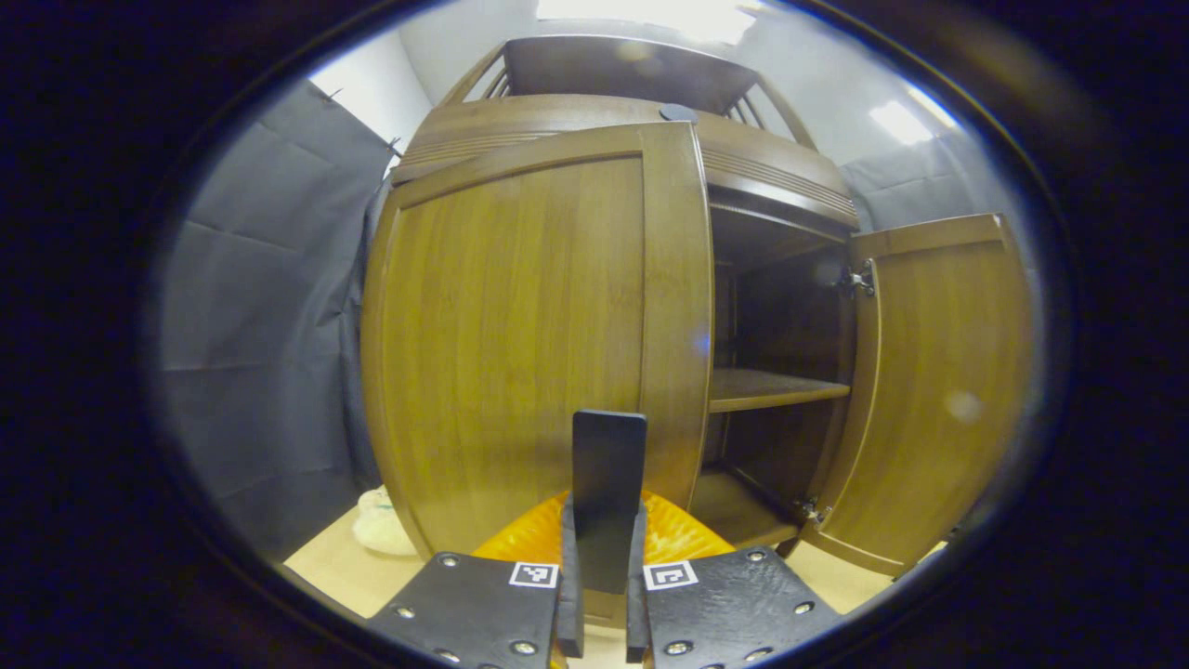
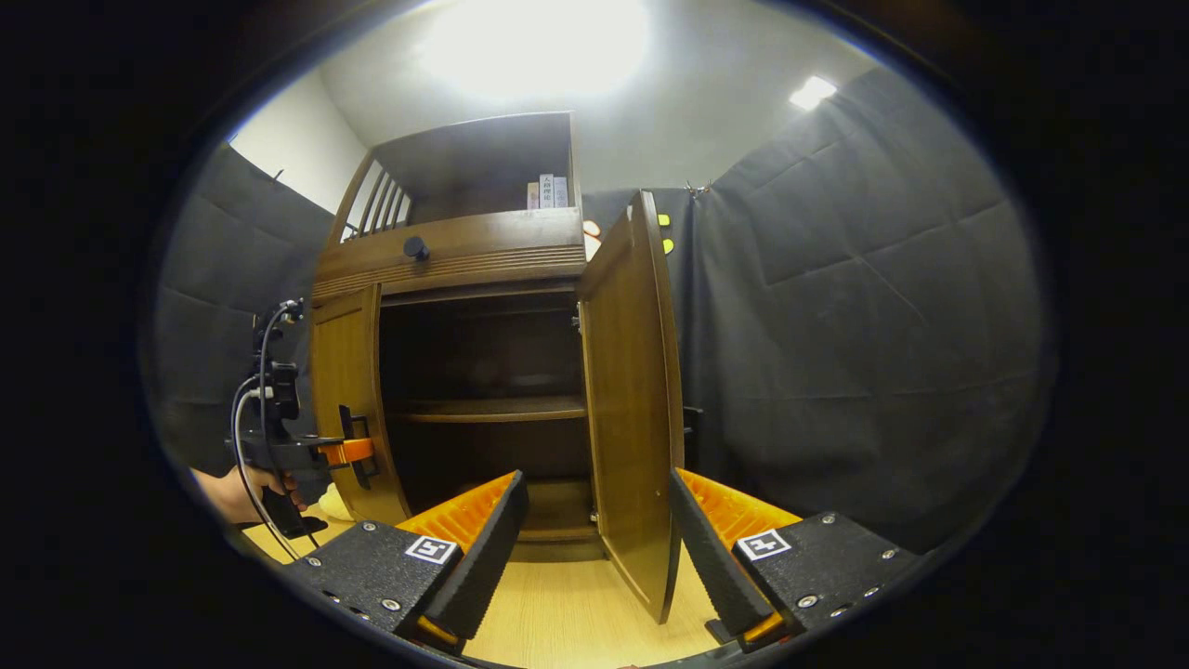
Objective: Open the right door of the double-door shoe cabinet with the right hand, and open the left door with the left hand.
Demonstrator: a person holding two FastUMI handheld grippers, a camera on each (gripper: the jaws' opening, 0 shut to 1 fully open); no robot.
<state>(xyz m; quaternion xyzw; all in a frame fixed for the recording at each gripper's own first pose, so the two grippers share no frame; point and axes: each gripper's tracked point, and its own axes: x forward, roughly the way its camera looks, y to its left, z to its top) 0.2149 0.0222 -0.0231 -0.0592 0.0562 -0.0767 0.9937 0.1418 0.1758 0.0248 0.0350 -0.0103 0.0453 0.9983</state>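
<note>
Shoe cabinet (image 2: 464, 279): right door (image 2: 632, 390) swung wide, your right gripper (image 2: 594, 548) jaws open astride it; left gripper (image 1: 604, 557) jaws clamp left door's (image 1: 520, 344) handle (image 1: 608, 483), door barely open.

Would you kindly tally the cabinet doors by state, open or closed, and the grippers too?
Open doors: 1, the right door
Closed doors: 1, the left door
Grippers: 2, left gripper, right gripper
Total: 4
</note>
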